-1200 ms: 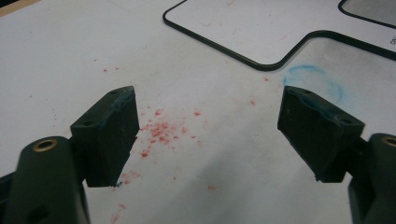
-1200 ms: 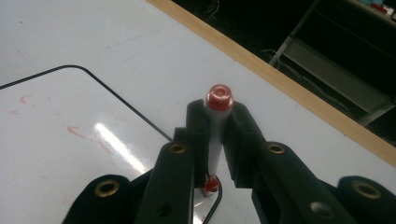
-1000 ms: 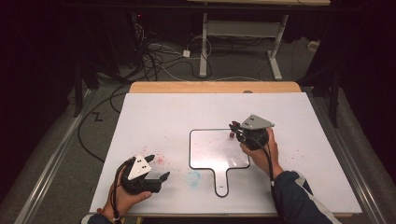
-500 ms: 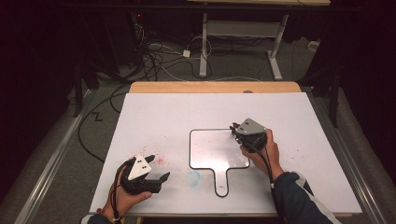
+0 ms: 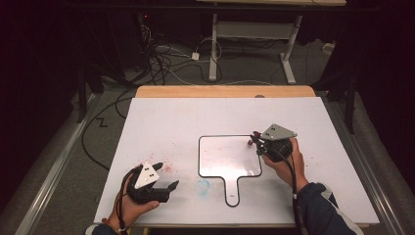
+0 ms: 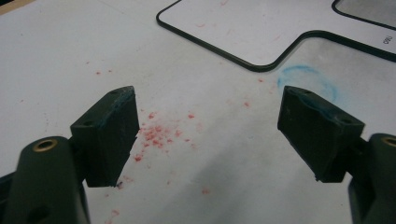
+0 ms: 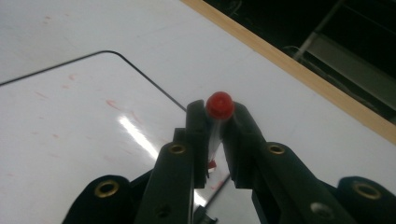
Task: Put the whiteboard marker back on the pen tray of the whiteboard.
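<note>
A: Left to right, what did the panel show?

B: The left tool (image 5: 169, 187) rested low on the white worktop (image 5: 161, 122), released, its pads spread with nothing between them, over red specks (image 6: 154, 133) near a faint blue ring (image 6: 306, 81). Well to its right lay the small whiteboard (image 5: 225, 156), flat, handle toward the person.

A: And the marker?

B: The right tool (image 7: 215, 126) was clenched on the red-capped marker (image 7: 219, 105), held just above the whiteboard's far right corner. The marker appeared light, stiff and smooth-barrelled, so likely to slip or swivel; a hold across the mid-barrel seemed the safest. The board looked thin and rigid, best lifted by its handle.
</note>
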A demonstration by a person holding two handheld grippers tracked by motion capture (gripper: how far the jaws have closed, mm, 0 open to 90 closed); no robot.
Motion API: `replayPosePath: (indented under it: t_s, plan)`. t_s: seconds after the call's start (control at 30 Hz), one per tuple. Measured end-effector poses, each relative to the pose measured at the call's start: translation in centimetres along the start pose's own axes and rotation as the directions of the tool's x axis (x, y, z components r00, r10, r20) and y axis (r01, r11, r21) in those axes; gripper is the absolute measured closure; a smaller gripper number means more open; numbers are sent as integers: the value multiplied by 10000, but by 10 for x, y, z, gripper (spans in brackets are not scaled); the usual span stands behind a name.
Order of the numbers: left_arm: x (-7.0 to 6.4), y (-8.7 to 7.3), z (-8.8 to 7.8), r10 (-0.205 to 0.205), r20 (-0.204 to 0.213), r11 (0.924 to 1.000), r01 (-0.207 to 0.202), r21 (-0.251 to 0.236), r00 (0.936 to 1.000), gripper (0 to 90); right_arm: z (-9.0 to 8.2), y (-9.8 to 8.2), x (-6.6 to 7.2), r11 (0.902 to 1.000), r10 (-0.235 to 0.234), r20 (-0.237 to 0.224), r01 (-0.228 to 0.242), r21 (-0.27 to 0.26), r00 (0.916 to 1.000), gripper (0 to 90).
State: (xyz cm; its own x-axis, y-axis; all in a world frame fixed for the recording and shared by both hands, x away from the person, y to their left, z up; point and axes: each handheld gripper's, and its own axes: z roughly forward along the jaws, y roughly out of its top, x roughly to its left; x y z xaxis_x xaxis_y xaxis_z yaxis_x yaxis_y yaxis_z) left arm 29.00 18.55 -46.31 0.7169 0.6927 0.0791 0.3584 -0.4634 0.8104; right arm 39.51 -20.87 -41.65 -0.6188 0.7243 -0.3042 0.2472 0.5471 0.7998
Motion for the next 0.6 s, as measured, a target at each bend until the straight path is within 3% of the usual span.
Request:
replayPosePath:
  t_s: [0.03, 0.13, 0.3, 0.37, 0.47, 0.6]
  plan:
    - [0, 0, 0, 6, -1, 10000, -6, -5, 10000, 196, 0, 0, -1, 9999, -139, 192, 137, 87, 9997, 815]
    - [1, 0, 0, -15, 20, 10000, 15, 9, 10000, 196, 1, 0, -1, 9997, -201, 154, 198, 166, 9997, 815]
    - [0, 0, 1, -5, 58, 10000, 5, 23, 10000, 196, 2, 8, 11, 9987, -507, -526, 512, 82, 9973, 815]
    - [0, 0, 1, -18, 59, 10000, 18, 18, 10000, 196, 3, 9, 12, 9976, -663, -464, 671, 156, 9967, 815]
    - [0, 0, 0, -24, 57, 10000, 24, 34, 10000, 196, 4, 8, 5, 9962, -715, 111, 708, 506, 9974, 816]
    - [0, 0, 1, -47, 85, 10000, 46, 49, 10000, 196, 2, 10, 5, 9970, -594, -419, 613, 463, 9974, 815]
